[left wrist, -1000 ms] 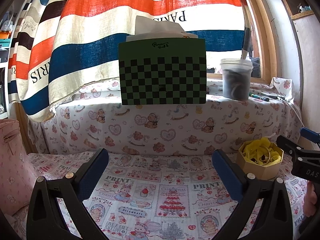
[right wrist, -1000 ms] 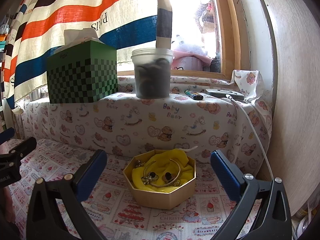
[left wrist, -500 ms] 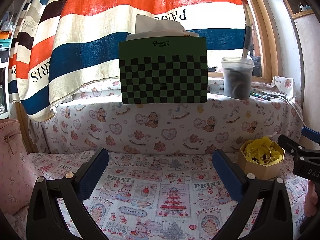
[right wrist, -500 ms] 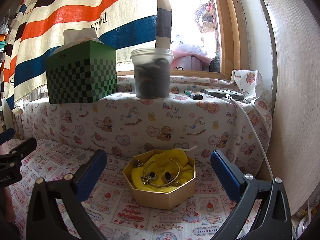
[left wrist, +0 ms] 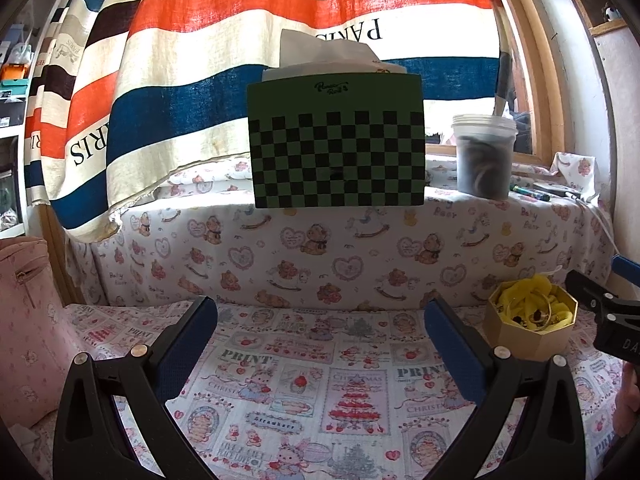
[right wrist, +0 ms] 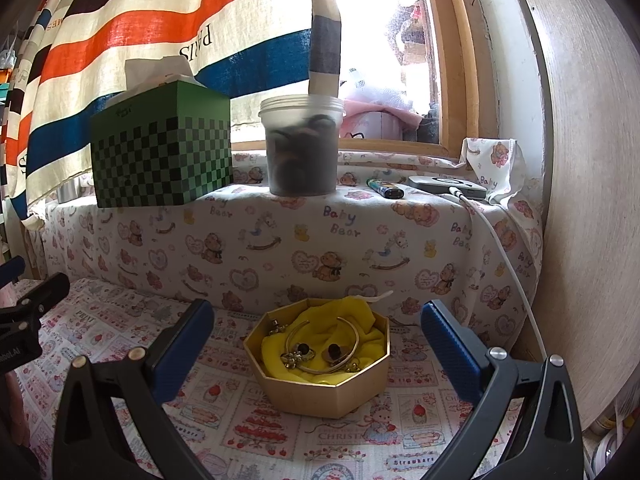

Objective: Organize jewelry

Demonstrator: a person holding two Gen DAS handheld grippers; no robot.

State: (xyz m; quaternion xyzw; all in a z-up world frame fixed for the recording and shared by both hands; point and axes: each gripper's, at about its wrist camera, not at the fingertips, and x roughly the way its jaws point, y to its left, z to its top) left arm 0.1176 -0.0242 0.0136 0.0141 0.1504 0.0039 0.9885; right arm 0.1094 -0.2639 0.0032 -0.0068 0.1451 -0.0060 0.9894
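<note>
Two released hand-held grippers, left (left wrist: 320, 336) and right (right wrist: 316, 336), face one octagonal box (right wrist: 320, 390) holding one bangle (right wrist: 322, 340).

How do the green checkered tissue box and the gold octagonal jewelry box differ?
The green checkered tissue box is tall and square-sided, on the upper ledge, with white tissue poking out. The gold octagonal jewelry box is low, on the lower printed cloth, lidless, holding yellow fabric and a gold bangle. Both stand upright, untouched.

Octagonal box (right wrist: 320, 384) on printed cloth (right wrist: 240, 432)
</note>
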